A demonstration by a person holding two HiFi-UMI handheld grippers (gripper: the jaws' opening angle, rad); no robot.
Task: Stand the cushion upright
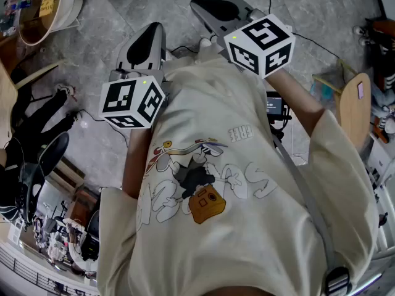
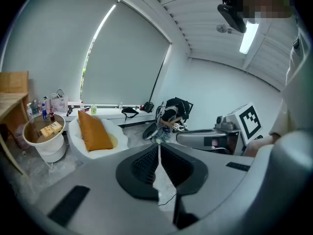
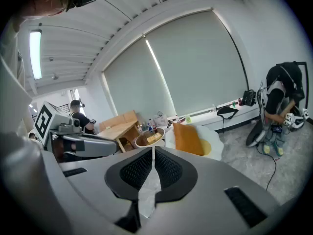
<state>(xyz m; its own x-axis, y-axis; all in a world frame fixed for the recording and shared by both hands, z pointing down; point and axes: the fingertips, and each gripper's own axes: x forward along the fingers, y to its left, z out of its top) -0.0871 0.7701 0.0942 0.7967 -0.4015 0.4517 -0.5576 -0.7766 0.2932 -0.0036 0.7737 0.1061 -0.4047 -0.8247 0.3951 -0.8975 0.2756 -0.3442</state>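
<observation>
An orange cushion (image 2: pixel 94 131) stands on edge in a white egg-shaped seat (image 2: pixel 120 140), leaning against its back; the right gripper view shows the same cushion (image 3: pixel 187 138) and seat (image 3: pixel 217 143). Both are well ahead of me across the grey floor, out of reach. My left gripper (image 2: pixel 159 148) is shut with nothing between its jaws. My right gripper (image 3: pixel 153 153) is shut and empty too. In the head view both grippers, left (image 1: pixel 148 39) and right (image 1: pixel 216 8), are held in front of the person's chest, and the cushion is out of sight.
A round glass-topped side table (image 2: pixel 46 131) with small items stands left of the seat. A wooden desk (image 3: pixel 117 129) and a person (image 3: pixel 78 119) are further left. A backpack and bags (image 3: pixel 281 106) and cables lie on the floor at the right.
</observation>
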